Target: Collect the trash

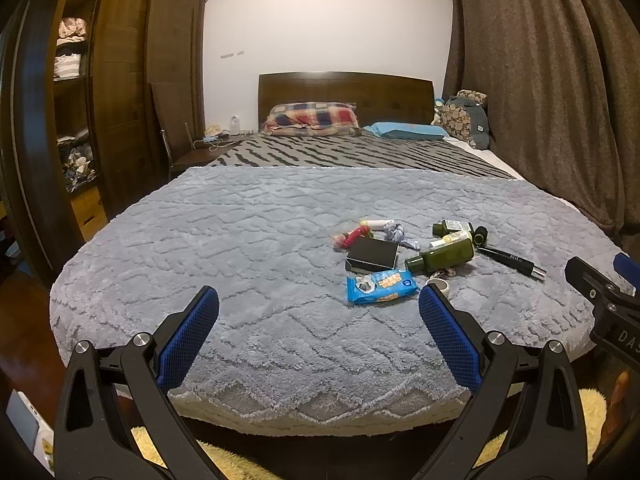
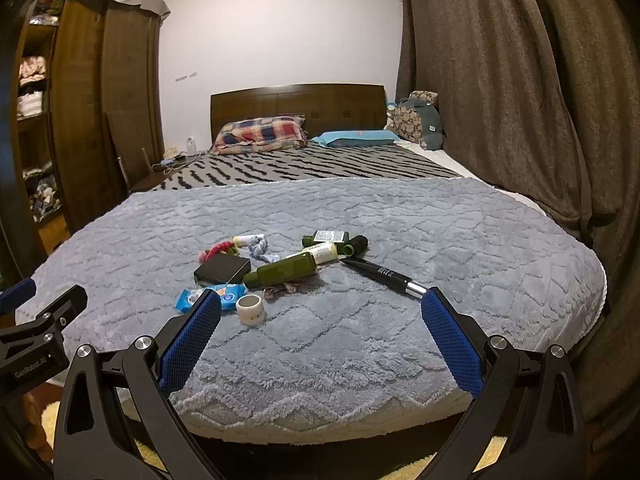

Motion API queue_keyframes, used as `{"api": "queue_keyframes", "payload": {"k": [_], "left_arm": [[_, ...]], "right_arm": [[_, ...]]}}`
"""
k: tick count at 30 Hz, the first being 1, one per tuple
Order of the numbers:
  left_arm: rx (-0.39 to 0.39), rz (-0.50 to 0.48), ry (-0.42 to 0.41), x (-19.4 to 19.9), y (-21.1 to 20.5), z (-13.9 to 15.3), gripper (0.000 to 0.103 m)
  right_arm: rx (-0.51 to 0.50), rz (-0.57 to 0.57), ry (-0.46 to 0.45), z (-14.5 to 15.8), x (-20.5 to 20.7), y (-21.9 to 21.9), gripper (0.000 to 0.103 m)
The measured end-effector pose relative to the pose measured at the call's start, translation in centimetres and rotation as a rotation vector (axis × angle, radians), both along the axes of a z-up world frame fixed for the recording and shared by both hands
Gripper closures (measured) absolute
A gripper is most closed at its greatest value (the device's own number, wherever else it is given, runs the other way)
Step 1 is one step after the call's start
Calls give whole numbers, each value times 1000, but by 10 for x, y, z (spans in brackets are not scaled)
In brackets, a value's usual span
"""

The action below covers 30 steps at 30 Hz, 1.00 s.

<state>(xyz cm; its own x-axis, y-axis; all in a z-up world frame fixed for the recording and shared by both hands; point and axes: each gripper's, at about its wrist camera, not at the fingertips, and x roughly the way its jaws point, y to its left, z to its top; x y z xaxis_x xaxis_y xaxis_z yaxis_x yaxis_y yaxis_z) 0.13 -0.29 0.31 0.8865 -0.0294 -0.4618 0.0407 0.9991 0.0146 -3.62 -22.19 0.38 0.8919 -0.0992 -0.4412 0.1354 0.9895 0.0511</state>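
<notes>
Both tools, left tool (image 1: 319,303) and right tool (image 2: 321,306), spread empty; the clutter ahead, wipes pack (image 1: 380,285) included, looks untouched, so nothing's collected yet.

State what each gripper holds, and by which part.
Nothing is held. The left gripper and right gripper are both open and empty, above the grey blanket, short of the clutter.
</notes>
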Motion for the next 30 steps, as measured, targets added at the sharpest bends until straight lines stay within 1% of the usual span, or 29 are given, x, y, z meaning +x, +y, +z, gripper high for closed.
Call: {"api": "queue_keyframes", "payload": {"k": [30], "left_arm": [[6,-7,-19,-8,-1,-1,8]], "right_arm": [[6,-8,-11,0,-6,-1,3]]}}
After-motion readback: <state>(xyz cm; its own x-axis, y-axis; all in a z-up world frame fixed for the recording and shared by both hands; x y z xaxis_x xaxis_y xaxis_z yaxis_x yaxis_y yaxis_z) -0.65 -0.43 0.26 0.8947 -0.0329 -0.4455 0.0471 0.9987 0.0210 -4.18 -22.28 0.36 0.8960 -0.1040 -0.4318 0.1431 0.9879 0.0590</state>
